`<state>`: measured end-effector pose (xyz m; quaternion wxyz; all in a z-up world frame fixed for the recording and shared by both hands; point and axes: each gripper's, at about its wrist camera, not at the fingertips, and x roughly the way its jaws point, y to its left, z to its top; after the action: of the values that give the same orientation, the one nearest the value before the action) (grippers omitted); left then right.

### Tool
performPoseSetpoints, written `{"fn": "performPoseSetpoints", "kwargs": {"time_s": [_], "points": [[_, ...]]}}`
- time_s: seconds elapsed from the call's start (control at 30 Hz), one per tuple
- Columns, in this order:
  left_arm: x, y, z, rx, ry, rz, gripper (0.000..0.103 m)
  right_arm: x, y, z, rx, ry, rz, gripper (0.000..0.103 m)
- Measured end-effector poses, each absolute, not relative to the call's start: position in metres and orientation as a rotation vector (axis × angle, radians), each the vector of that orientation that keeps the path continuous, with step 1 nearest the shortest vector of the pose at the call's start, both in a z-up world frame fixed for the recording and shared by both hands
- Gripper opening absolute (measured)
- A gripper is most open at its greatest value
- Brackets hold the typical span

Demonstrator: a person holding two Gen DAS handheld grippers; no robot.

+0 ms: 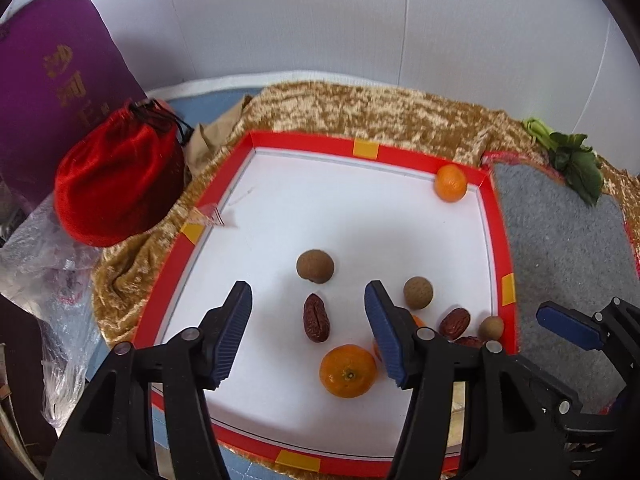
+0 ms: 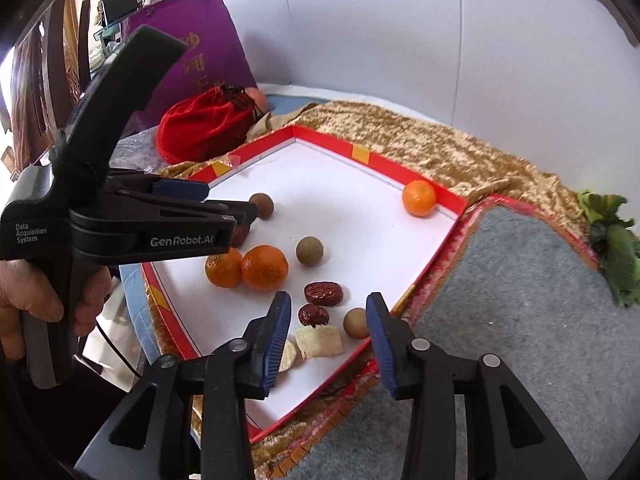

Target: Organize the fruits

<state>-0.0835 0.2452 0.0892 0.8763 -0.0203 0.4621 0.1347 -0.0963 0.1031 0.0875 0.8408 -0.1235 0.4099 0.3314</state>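
Nearest the lens, the left gripper (image 1: 308, 334) hangs with its jaws released and nothing pressed between them; a wrinkled red date (image 1: 316, 318) lies on the tray floor in the gap, untouched. The right gripper (image 2: 328, 340) is likewise parted and empty, hovering over a second red date (image 2: 314, 315), pale cut fruit pieces (image 2: 319, 341) and a small brown longan (image 2: 356, 323).

As for progress, the sorting looks partly done at best. In the right wrist view two mandarins (image 2: 265, 267) sit touching at about 9 o'clock of the tray, yet a third mandarin (image 2: 419, 198) rests alone in the far corner at 1 o'clock. Two red dates lie close together near the right claw, while the one under the left claw stays well apart from them. The longans are scattered, one (image 2: 309, 251) near the middle and another (image 2: 261, 206) toward 10 o'clock. Gathering each kind together seems to be what remains.

The white tray with a red rim (image 1: 304, 142) lies on a crumpled gold cloth (image 1: 360, 108), with a grey mat (image 1: 560, 248) at 3 o'clock and leafy greens (image 1: 572, 160) beyond it. A red drawstring pouch (image 1: 118, 176) and a purple bag (image 1: 52, 76) stand at 10 o'clock before a plain white wall (image 1: 320, 12)
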Motion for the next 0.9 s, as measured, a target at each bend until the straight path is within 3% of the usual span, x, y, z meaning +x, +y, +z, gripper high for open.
{"fn": "performPoseSetpoints", "kwargs": {"time_s": [0.27, 0.53, 0.83, 0.9], "points": [[-0.131, 0.235, 0.124, -0.039, 0.755, 0.419, 0.084, -0.121, 0.093, 0.113, -0.301, 0.759, 0.611, 0.059], [-0.189, 0.228, 0.157, -0.055, 0.575, 0.582, 0.088, -0.137, 0.083, 0.138, -0.234, 0.753, 0.561, 0.065], [-0.241, 0.218, 0.190, -0.068, 0.541, 0.696, 0.089, -0.168, 0.074, 0.176, -0.235, 0.628, 0.548, 0.074], [-0.251, 0.213, 0.197, -0.048, 0.514, 0.726, 0.096, -0.175, 0.073, 0.183, -0.236, 0.616, 0.543, 0.075]]}}
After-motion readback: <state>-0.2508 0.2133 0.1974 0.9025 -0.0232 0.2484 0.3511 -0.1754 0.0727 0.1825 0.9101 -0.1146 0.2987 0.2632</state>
